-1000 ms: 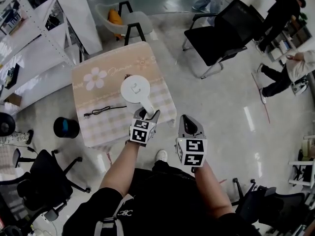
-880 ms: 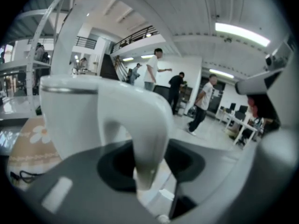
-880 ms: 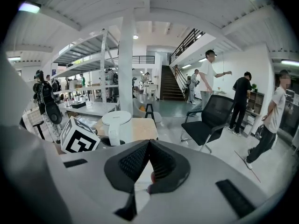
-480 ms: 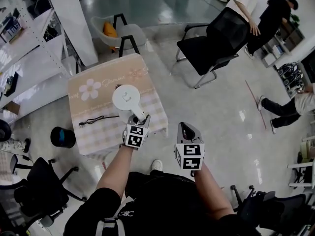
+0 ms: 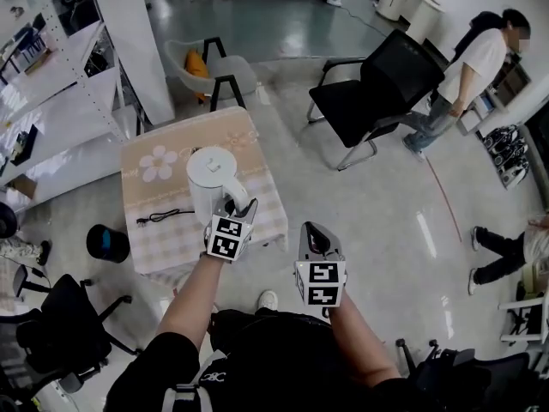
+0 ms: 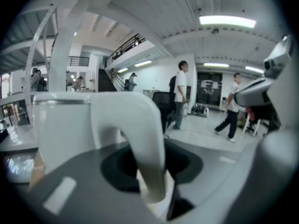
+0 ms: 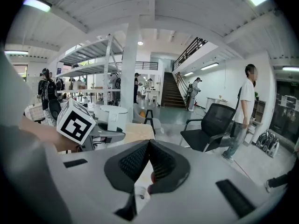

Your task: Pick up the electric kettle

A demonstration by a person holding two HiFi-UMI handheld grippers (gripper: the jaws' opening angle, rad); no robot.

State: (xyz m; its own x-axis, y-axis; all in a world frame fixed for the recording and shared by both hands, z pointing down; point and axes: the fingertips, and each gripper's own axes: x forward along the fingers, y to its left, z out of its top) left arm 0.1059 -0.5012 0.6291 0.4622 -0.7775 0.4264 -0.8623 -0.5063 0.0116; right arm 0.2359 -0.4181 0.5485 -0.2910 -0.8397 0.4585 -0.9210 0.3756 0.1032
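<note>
The smooth white cylindrical electric kettle (image 5: 208, 178) is over the table's (image 5: 150, 240) pink checked cloth, near its right edge. The left gripper (image 5: 237, 209) grasps the kettle's arched handle (image 6: 142, 143), its jaws easing open slightly. Off the table's right corner, the right gripper's (image 5: 315, 233) ribbed jaws are pinched together, empty.

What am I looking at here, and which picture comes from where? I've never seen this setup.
There is no robot: a person holds a two-jaw gripper in each hand. The head view looks down from a camera on their head. The two gripper views ride on the grippers and look along their jaws. The small clothed table has a black cable on it. The left gripper has the handle of the white electric kettle between its jaws, which are opening slightly. Whether the kettle rests on the table I cannot tell. The right gripper hangs over the floor beside the table, jaws together, empty.
</note>
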